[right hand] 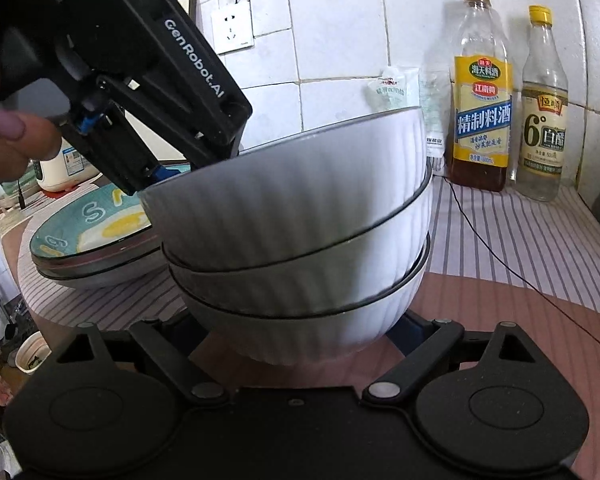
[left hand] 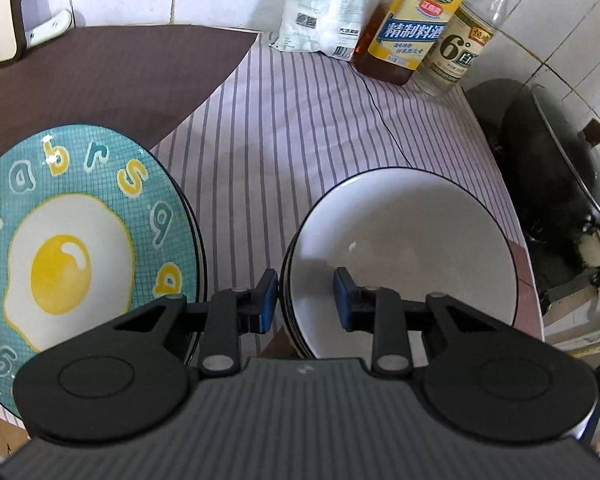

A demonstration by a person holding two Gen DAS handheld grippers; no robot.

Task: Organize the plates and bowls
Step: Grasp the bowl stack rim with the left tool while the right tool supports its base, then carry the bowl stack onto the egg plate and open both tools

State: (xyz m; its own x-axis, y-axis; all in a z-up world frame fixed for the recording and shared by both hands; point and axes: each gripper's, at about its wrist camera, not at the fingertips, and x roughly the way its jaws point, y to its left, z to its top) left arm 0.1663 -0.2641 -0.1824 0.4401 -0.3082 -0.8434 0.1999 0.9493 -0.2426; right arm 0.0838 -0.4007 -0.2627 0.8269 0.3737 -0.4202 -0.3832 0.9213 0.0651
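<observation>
A stack of three white ribbed bowls (right hand: pixel 300 216) with dark rims stands on the counter; the top bowl (left hand: pixel 404 256) shows from above in the left wrist view. My left gripper (left hand: pixel 306 300) is open, its jaws straddling the top bowl's near rim, one blue pad inside and one outside; it also shows in the right wrist view (right hand: pixel 140 92). My right gripper (right hand: pixel 296 336) is open, its fingers either side of the bottom bowl's base, mostly hidden behind it. A stack of teal plates with a fried-egg picture (left hand: pixel 76 248) lies to the left, also in the right wrist view (right hand: pixel 96 232).
A striped cloth (left hand: pixel 300 128) covers the counter. At the back stand a cooking-wine bottle (left hand: pixel 412 24), a vinegar bottle (left hand: pixel 460 48) and a white bag (left hand: pixel 324 4). A black wok with lid (left hand: pixel 556 168) sits at the right. A thin black cable (right hand: pixel 500 240) crosses the cloth.
</observation>
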